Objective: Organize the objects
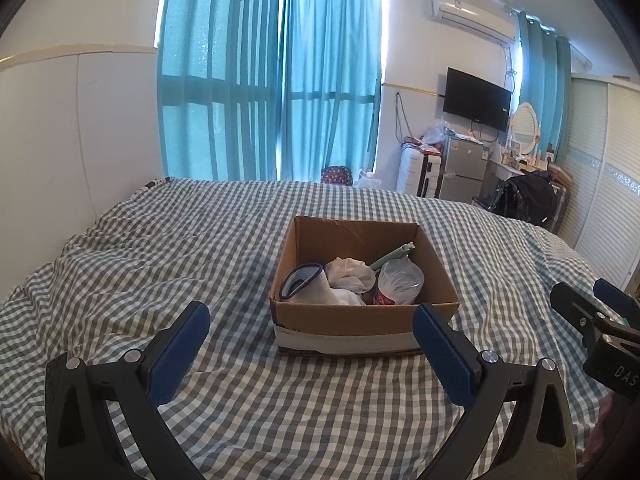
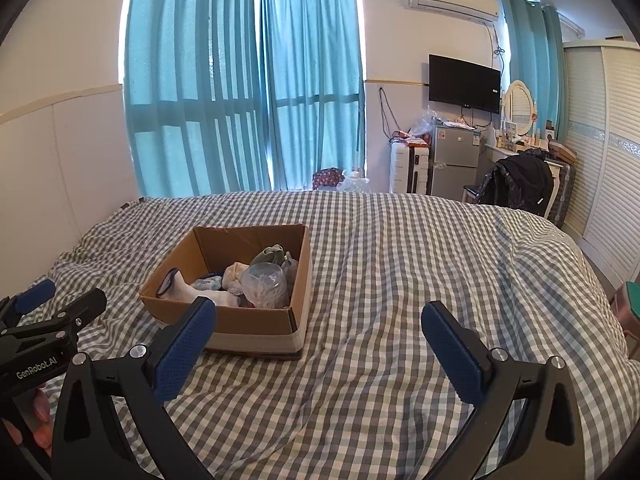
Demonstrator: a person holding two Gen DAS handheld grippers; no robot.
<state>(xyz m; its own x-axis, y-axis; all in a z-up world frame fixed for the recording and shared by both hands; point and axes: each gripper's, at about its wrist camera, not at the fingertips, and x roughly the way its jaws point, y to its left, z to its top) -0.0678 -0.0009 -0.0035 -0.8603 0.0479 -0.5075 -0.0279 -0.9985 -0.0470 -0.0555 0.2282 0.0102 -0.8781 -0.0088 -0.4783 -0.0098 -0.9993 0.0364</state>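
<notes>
A brown cardboard box (image 1: 352, 236) stands on the checked bedspread (image 1: 160, 248). Inside lie a white sock with a purple cuff (image 1: 308, 280), a crumpled white cloth (image 1: 348, 274), a clear plastic cup (image 1: 400, 282) and a green clip (image 1: 394, 254). My left gripper (image 1: 312, 332) is open and empty, just in front of the box. In the right wrist view the box (image 2: 256, 320) is at the left, the cup (image 2: 266, 286) and a green sock (image 2: 272, 254) inside. My right gripper (image 2: 320, 332) is open and empty, to the right of the box.
Blue curtains (image 1: 272, 80) hang behind the bed. A white suitcase (image 2: 408, 168), a small fridge (image 2: 454, 160), a wall TV (image 2: 464, 80) and a chair with a black jacket (image 2: 520, 184) stand at the back right. A wardrobe (image 2: 600, 140) lines the right wall.
</notes>
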